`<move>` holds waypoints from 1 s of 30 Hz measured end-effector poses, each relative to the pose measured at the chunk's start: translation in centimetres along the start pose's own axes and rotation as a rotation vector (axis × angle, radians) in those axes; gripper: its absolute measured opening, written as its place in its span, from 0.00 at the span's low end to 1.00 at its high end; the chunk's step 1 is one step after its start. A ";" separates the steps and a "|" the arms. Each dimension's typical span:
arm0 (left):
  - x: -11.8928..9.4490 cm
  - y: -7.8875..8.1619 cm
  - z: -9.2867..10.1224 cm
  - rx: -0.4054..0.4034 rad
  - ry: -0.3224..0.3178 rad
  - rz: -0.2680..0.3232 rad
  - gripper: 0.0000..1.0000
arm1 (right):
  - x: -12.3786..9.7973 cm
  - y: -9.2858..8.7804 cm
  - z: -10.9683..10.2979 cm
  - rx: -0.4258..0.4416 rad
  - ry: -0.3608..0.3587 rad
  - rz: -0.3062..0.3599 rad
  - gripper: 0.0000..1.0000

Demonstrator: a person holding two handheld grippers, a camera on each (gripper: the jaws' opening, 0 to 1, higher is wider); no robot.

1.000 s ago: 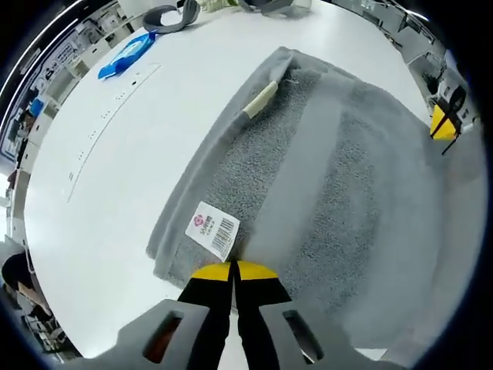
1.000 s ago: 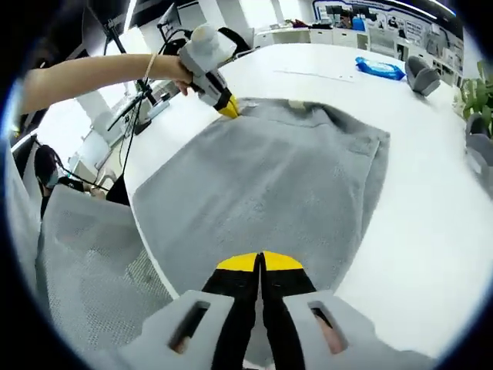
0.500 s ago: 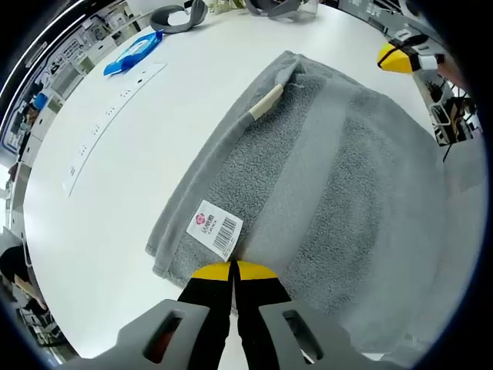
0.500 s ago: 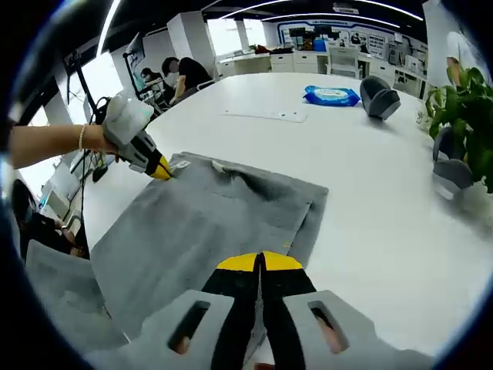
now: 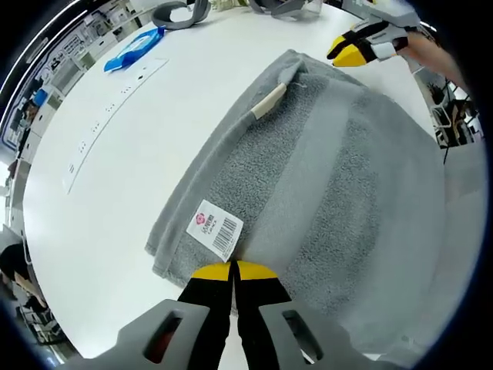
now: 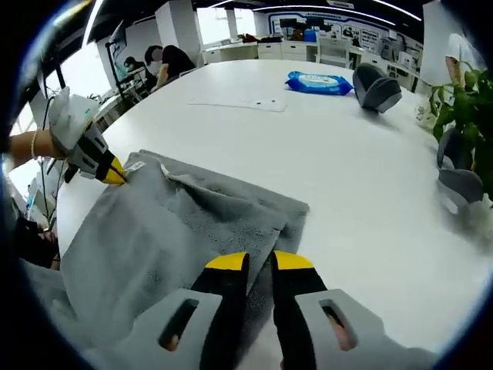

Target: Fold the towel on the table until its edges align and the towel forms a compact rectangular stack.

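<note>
Your left tool [image 5: 232, 270] is pinching the grey towel [image 5: 308, 177] at its near corner, jaws pressed together on the cloth. Your right tool [image 6: 259, 262] is standing slightly spread over the far folded edge. The towel is lying half-folded on the white tabletop [image 5: 115, 154], soft, limp and likely to sag, so take it by corners. At 7 o'clock a barcode label [image 5: 213, 228] is showing, its print unreadable.

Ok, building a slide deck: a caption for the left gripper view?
Left gripper pinches the grey towel by its barcode tag; right gripper at the far corner.
</note>
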State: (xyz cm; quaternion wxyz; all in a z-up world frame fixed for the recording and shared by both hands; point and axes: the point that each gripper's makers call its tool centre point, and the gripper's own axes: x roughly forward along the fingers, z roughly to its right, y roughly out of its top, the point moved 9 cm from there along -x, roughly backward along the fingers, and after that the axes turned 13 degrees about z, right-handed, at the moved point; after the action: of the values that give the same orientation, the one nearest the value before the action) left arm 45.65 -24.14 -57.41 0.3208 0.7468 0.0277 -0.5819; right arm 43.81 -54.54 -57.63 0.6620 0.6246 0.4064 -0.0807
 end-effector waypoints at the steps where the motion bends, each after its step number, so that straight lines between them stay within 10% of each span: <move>1: 0.0 0.1 0.1 0.012 0.002 -0.009 0.00 | 0.1 -0.1 -0.1 0.006 0.004 -0.004 0.09; 30: 0.1 0.3 -0.1 0.043 -0.002 -0.035 0.00 | 0.0 0.9 1.8 -0.026 -0.068 -0.006 0.00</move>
State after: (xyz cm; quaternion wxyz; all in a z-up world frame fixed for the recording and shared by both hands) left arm 45.88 -24.37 -57.33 0.2945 0.7525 0.0278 -0.5884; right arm 45.10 -55.94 -57.11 0.6835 0.6115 0.3863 -0.0985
